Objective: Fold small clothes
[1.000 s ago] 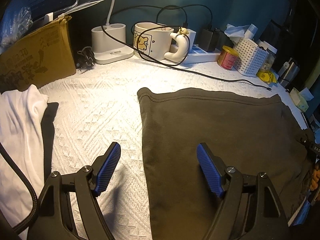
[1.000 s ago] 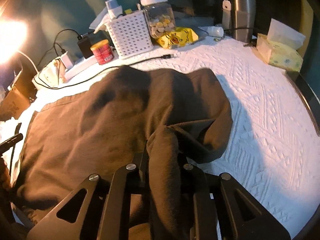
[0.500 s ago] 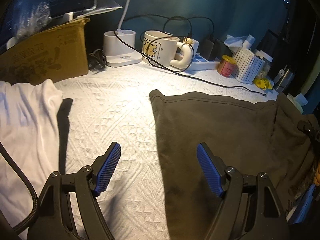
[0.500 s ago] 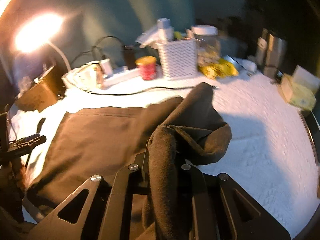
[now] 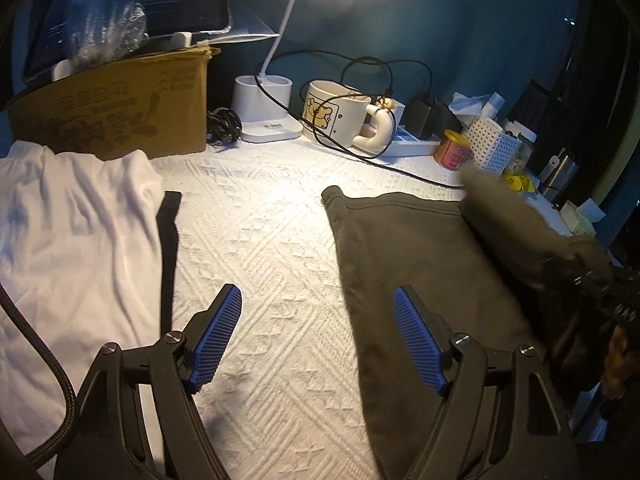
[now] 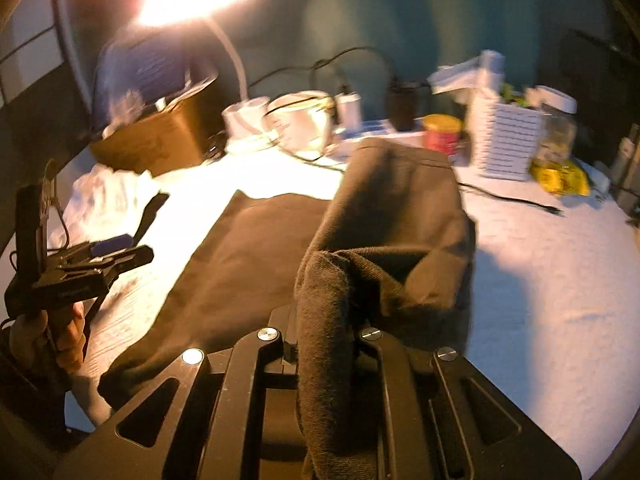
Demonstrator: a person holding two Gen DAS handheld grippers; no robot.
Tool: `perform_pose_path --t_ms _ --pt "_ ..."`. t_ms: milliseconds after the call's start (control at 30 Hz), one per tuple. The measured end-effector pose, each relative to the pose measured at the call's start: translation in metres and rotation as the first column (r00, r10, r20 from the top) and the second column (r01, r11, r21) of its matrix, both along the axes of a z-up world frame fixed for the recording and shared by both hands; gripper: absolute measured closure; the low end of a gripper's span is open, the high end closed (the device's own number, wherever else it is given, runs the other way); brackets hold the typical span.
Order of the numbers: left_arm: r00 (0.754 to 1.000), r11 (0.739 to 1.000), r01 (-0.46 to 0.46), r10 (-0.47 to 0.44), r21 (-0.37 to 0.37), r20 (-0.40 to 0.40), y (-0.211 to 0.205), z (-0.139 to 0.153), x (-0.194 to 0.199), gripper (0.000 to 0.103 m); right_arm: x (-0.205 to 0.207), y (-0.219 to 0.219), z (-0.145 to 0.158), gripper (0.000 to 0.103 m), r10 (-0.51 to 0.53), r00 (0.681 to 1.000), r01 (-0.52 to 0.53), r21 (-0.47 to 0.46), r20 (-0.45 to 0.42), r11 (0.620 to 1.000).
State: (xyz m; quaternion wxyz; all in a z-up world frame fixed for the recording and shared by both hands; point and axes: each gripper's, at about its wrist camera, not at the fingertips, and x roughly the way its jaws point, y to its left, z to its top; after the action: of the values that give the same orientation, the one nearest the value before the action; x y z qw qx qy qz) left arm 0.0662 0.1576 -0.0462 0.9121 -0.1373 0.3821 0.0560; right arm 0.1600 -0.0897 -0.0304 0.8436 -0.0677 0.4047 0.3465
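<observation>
A dark brown garment (image 5: 420,256) lies on the white textured cover (image 5: 264,240). My right gripper (image 6: 326,320) is shut on the garment's right edge (image 6: 396,232) and holds that side lifted and curled over toward the left. In the left wrist view the raised fold (image 5: 516,224) shows at the right with the right gripper (image 5: 592,284) behind it. My left gripper (image 5: 318,336) is open and empty, low over the cover just left of the garment's left edge. It also shows in the right wrist view (image 6: 100,252).
A white garment (image 5: 76,240) lies at the left over a dark one (image 5: 168,240). Along the back stand a cardboard box (image 5: 112,116), a lamp base (image 5: 264,112), a mug (image 5: 336,112), a cable (image 5: 384,164), a red tin (image 5: 452,154) and a white basket (image 5: 492,148).
My right gripper has lifted the garment's right side and carried it leftward, so the fold has risen. My left gripper has drawn back and left, away from the garment's left edge.
</observation>
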Motion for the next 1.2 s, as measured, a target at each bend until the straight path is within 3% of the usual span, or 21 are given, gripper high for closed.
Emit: perform_pose_path --t_ms 367,567,600,633,700,733,967,1100,1200 --pt "0.999 0.999 -0.032 0.032 0.000 0.012 0.017 0.003 -0.025 0.025 -0.026 0.068 -0.028 0.089 0.047 0.997 -0.055 -0.120 -0.065 0.991" --pt "0.999 0.999 -0.043 0.043 0.008 -0.008 0.023 0.004 -0.035 0.025 -0.068 0.102 -0.030 0.088 0.242 0.962 -0.255 -0.097 -0.127 0.962" --pt "0.999 0.999 -0.043 0.043 0.010 -0.011 0.022 0.005 -0.036 0.025 -0.072 0.106 -0.032 0.075 0.264 0.954 -0.279 -0.096 -0.145 0.955" --pt "0.999 0.999 -0.042 0.042 0.013 -0.013 0.022 0.006 -0.038 0.025 -0.079 0.111 -0.035 0.055 0.287 0.944 -0.305 -0.093 -0.165 0.948" --pt "0.999 0.999 -0.040 0.040 0.023 -0.010 0.020 0.011 -0.042 0.025 -0.090 0.116 -0.036 0.040 0.326 0.929 -0.341 -0.068 -0.173 0.938" --pt "0.999 0.999 -0.041 0.041 0.028 -0.007 0.019 0.013 -0.044 0.025 -0.095 0.116 -0.034 0.039 0.340 0.925 -0.354 -0.059 -0.170 0.933" --pt "0.999 0.999 -0.041 0.041 0.022 -0.001 0.009 0.029 -0.051 0.025 -0.101 0.071 0.009 0.039 0.317 0.943 -0.311 0.065 -0.098 0.948" --pt "0.999 0.999 0.044 -0.045 0.002 0.018 -0.018 0.043 -0.047 0.025 -0.100 0.025 0.041 0.039 0.263 0.965 -0.258 0.126 -0.020 0.958" --pt "0.991 0.992 0.129 -0.129 0.011 0.032 -0.048 0.052 -0.047 0.025 -0.091 -0.013 0.046 0.039 0.170 0.985 -0.171 0.126 0.019 0.977"
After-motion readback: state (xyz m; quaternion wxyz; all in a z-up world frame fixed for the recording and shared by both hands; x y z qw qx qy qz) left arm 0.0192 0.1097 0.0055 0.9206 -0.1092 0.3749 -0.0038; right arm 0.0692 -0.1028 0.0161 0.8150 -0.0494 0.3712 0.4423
